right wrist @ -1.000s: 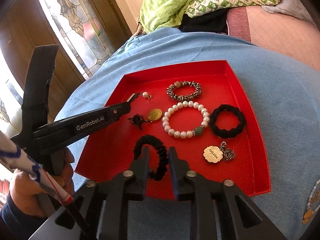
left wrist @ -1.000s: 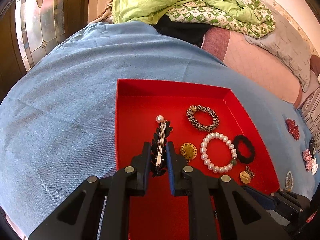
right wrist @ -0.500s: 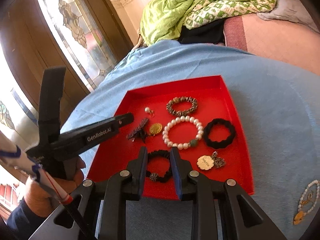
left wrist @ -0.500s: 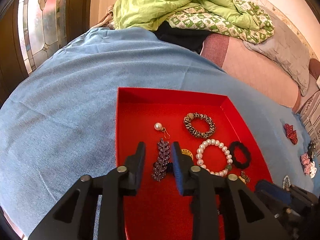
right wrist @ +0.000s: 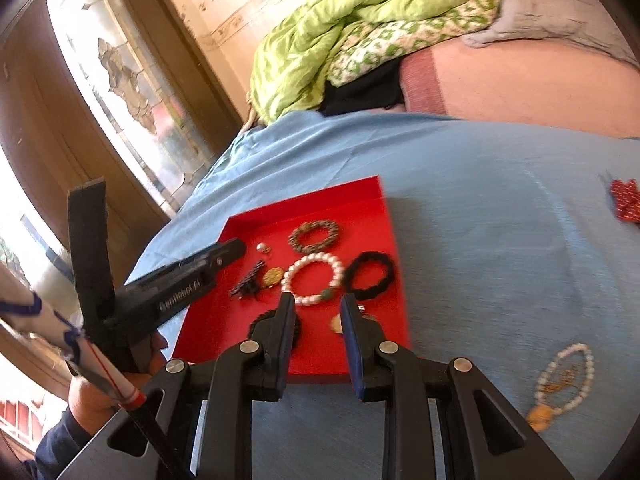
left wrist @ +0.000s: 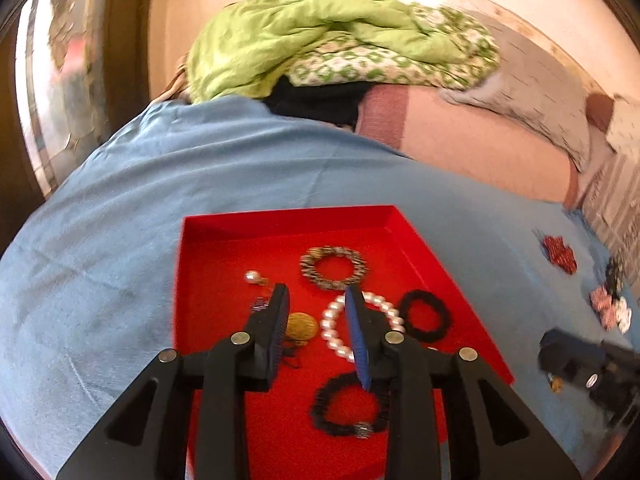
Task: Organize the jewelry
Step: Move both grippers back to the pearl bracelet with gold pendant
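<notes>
- I am holding my left hand-held gripper (left wrist: 316,296) over the red tray (left wrist: 280,220), its jaws apart with nothing between them; they have just been opening.
- The dark leaf clip (right wrist: 248,282) is lying in the tray just beside the gold disc (right wrist: 273,276), under and a little left of my left fingertips.
- My right hand-held gripper (right wrist: 316,300) is also empty, jaws apart, hanging above the tray's near edge with a black scrunchie (right wrist: 276,322) partly hidden behind its left finger.
- Ahead of my right jaws are lying the pearl bracelet (right wrist: 314,278), a second black scrunchie (right wrist: 370,276), the patterned bracelet (right wrist: 314,236) and a small pearl earring (right wrist: 262,247).
- Off to my right, still outside the tray on the blue bed cover (right wrist: 500,200), are a bead necklace (right wrist: 560,384) and a red bow (right wrist: 626,200); I judge these are waiting to be collected.
- Risk: both views are blurred, so I am likely moving fast; swinging low toward the necklace could catch the tray wall and scatter the pieces.
- Risk: the necklace is a loose loop; pinching one strand may let it slip or drag across the cover.
- Risk: the clip and disc are touching, so another drop there could tangle them.
- Writing: the side of the left gripper reads roughly "GenRobot.AI", smeared; a pale tag (right wrist: 337,323) is sitting between my right jaws, too hidden to read.
</notes>
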A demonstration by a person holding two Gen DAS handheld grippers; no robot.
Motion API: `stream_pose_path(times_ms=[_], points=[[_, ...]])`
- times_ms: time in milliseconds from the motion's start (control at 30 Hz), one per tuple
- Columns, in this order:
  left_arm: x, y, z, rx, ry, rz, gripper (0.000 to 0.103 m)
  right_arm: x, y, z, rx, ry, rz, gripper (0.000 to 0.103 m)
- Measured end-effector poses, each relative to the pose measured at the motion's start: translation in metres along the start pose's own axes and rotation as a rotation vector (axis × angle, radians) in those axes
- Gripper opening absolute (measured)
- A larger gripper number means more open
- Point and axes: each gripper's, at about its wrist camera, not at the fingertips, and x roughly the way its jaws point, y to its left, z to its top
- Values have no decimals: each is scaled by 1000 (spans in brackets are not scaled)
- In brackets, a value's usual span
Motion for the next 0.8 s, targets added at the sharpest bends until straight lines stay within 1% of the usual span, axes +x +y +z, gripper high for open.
stream_pose_path(times_ms=[133,367,533,600,700,800], points=[[-3,-23,-5,48,-7,-19,28,-23,-17,0,33,-30,-29,26],[-9,-64,-18,119,-11,-53,29,-68,-60,-5,123,-76,-81,26],[-16,-99,-33,207,-19,-69,30,-102,-92,-15,193,-116,-122,26],[-18,-113,-40,245,-22,-70,31,-113,-109,-24,222,-126,-148,30],[-22,-136,-55,308,-13,-78,32,-118,-132,-35,278,-115,-204,31],[-24,-155,-69,350,8,-92,33,-118,-153,-38,336,-99,-221,31]])
